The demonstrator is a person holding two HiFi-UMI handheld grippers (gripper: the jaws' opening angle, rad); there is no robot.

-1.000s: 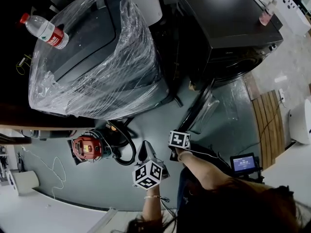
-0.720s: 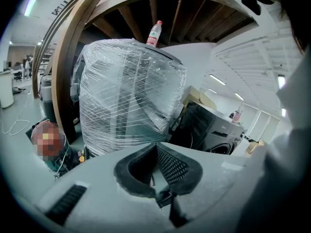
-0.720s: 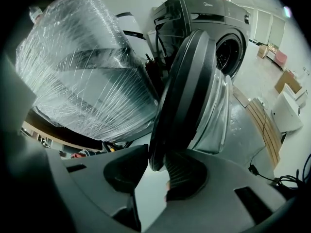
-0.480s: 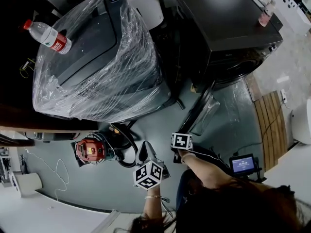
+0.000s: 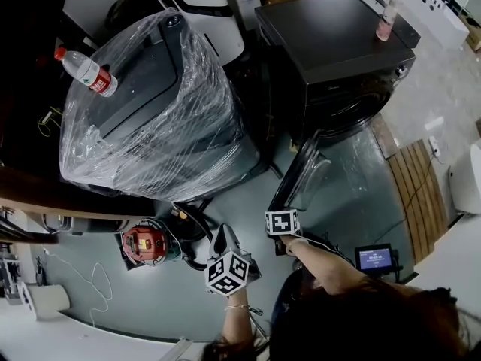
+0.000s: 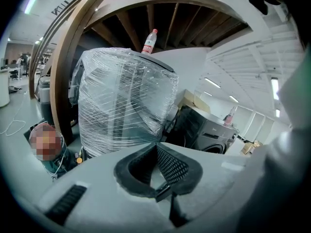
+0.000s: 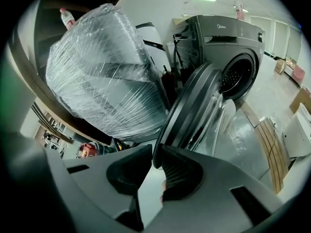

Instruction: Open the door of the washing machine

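Right gripper [image 7: 156,153] jaws narrower, closing round door rim [image 7: 171,118]

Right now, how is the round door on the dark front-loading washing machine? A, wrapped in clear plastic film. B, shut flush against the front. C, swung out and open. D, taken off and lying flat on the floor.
C: the right gripper view shows the washing machine door swung out on its hinge, away from the uncovered drum opening.
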